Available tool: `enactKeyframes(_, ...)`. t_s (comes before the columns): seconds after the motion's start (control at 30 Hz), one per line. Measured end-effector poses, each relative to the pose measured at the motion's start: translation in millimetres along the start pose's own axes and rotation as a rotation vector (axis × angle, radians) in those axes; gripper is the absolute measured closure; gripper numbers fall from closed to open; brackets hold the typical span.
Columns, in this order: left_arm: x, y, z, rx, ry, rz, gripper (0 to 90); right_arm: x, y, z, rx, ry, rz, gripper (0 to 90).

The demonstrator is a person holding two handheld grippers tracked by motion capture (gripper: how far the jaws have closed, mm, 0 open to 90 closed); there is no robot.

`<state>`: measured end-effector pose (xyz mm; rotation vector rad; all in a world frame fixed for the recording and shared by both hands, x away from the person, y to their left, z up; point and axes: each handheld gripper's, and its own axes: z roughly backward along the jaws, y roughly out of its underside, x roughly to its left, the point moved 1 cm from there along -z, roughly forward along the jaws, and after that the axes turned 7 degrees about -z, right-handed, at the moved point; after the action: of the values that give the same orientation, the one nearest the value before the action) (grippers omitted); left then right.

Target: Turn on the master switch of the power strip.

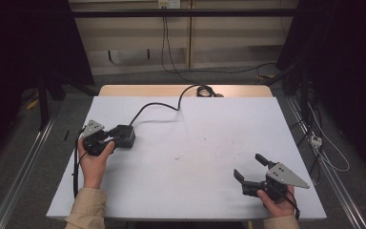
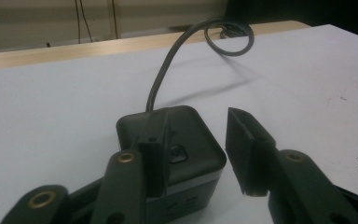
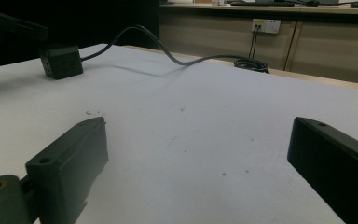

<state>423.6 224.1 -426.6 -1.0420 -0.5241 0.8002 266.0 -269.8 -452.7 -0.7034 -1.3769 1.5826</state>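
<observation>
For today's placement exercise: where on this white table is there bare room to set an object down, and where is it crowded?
Free: the wide middle of the white table, between the black box at the left gripper and the right gripper; also the far right stretch beyond it. Crowded: the left edge around the box and the cable running to the far edge.

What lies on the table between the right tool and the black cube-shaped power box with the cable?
Nothing: between the right tool and the black cube-shaped power box the white table top is bare apart from small dark specks, as the high view shows.
</observation>
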Motion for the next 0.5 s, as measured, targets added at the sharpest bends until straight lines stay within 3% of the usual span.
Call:
enactKeyframes(0.13,-2.8,-0.8,1.3,0.002,0.024,0.021,44.5,0.4,-0.3,-0.5,0.001,-0.002,-0.001,4.5)
enactKeyframes(0.5,-14.5,-2.3,7.4,0.008,0.088,-0.012,28.0,0.3,-0.5,0.1,0.002,-0.002,0.001,4.5)
